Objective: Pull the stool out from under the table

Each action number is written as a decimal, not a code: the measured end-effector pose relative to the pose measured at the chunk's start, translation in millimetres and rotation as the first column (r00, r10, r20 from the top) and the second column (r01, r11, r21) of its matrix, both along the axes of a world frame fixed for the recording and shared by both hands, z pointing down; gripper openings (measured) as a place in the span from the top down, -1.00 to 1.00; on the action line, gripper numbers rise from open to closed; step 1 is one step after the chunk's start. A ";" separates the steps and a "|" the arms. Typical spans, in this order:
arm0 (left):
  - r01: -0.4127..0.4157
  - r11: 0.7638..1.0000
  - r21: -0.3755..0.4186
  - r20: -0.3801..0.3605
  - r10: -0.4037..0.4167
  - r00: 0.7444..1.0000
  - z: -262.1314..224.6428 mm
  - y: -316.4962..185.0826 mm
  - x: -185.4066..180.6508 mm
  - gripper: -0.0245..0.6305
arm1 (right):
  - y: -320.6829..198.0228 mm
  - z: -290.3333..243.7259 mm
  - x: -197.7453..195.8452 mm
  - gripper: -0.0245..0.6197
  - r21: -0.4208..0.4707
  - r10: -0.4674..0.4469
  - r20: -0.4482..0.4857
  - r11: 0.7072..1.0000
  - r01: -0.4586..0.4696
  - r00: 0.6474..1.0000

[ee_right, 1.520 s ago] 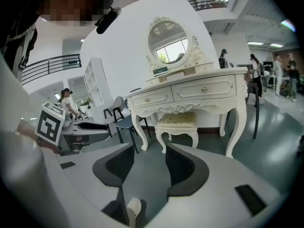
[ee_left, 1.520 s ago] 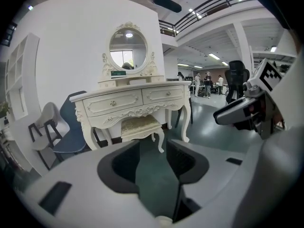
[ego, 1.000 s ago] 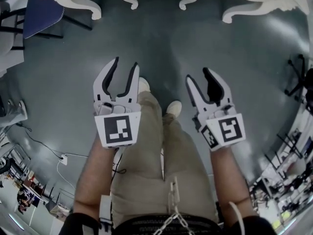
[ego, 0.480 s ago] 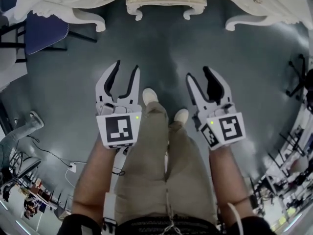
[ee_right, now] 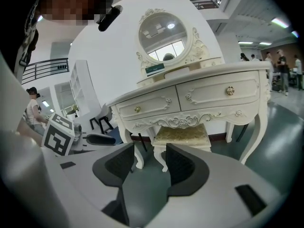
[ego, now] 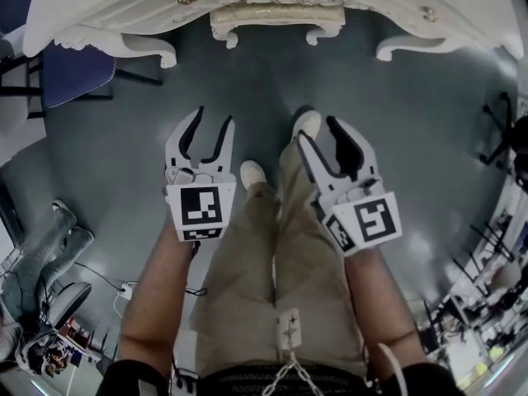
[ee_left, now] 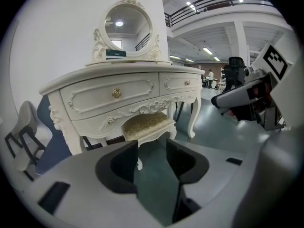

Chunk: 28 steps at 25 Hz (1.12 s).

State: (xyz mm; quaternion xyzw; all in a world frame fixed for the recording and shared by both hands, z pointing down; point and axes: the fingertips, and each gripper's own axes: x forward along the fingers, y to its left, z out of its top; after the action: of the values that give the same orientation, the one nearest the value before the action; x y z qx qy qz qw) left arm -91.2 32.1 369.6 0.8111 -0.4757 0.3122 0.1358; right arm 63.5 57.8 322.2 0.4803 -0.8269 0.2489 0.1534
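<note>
In the head view, the stool (ego: 276,23) is seen at the top centre, tucked under the tabletop (ego: 124,2). The left hand-held gripper (ego: 212,118) and right hand-held gripper (ego: 320,132) are held well short of it, jaws moderately apart and empty.

In the left gripper view, a padded seat on a carved white frame is shown. The stool is judged rigid, fairly light and easily slid over the smooth floor (ee_left: 213,122). It is best taken by the seat rail, not the soft cushion.

In the right gripper view, a small dark plaque (ee_right: 154,69) is seen below the mirror (ee_right: 166,34); its writing cannot be read.
</note>
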 end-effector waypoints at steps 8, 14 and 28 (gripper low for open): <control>0.012 1.000 -0.006 0.027 -0.012 1.000 16.0 -29.4 -6.6 0.40 | -30.5 26.9 23.6 0.32 0.002 -0.016 -0.077 1.000 0.016 0.997; 0.037 0.999 0.002 0.074 -0.037 0.997 26.3 -48.0 -21.7 0.40 | -50.5 50.3 23.1 0.32 -0.013 -0.097 -0.135 0.995 0.096 0.986; 0.089 0.991 -0.101 0.177 -0.071 0.982 93.8 -106.1 -29.0 0.35 | -137.3 113.2 46.9 0.25 -0.058 -0.250 -0.369 0.967 0.246 0.895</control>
State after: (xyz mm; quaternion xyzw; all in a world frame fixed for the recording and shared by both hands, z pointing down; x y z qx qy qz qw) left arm -120.2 -74.1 463.5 0.7525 -0.5004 0.4011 0.1501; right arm 110.4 -79.5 435.4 0.4087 -0.8358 0.1354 0.3406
